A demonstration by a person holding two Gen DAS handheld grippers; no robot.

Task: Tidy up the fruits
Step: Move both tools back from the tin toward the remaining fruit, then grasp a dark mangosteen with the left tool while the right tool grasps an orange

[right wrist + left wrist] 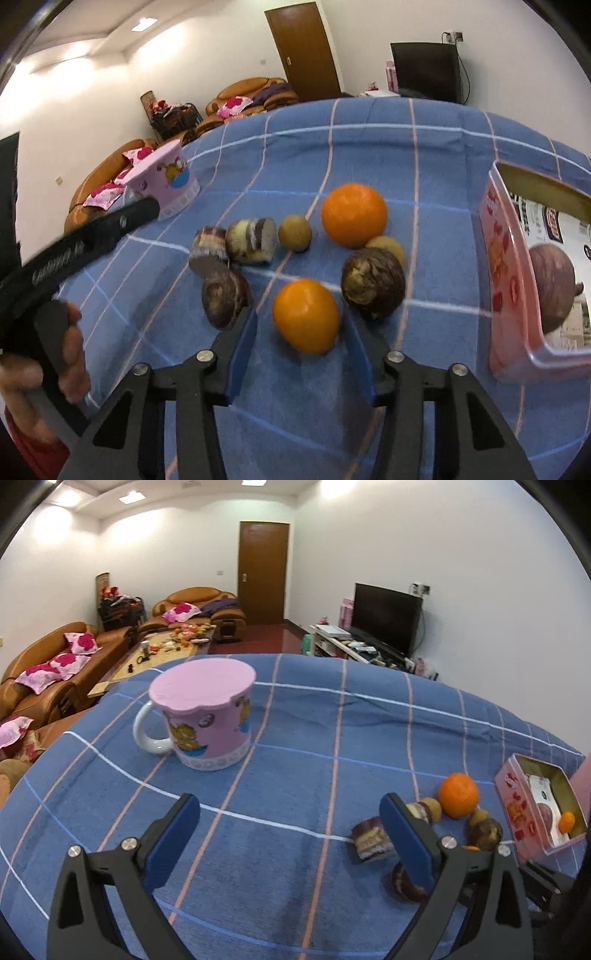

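In the right wrist view, my right gripper (pixel 301 325) is open with a small orange (pixel 306 315) between its blue pads, resting on the blue checked cloth. Beyond it lie a larger orange (pixel 354 214), a dark brown passion fruit (pixel 373 282), another dark fruit (pixel 226 298), a small brown fruit (pixel 294 233) and cake pieces (pixel 251 240). A pink box (pixel 506 280) at right holds a purple fruit (pixel 552 288). In the left wrist view, my left gripper (pixel 290 806) is open and empty above the cloth; the large orange (pixel 458 794) and the pink box (pixel 517 805) lie to its right.
A pink lidded mug (pixel 207 716) stands on the cloth beyond the left gripper. The left gripper's black body and a hand (pixel 70 332) show at the left of the right wrist view. Sofas, a coffee table and a TV stand beyond the table's far edge.
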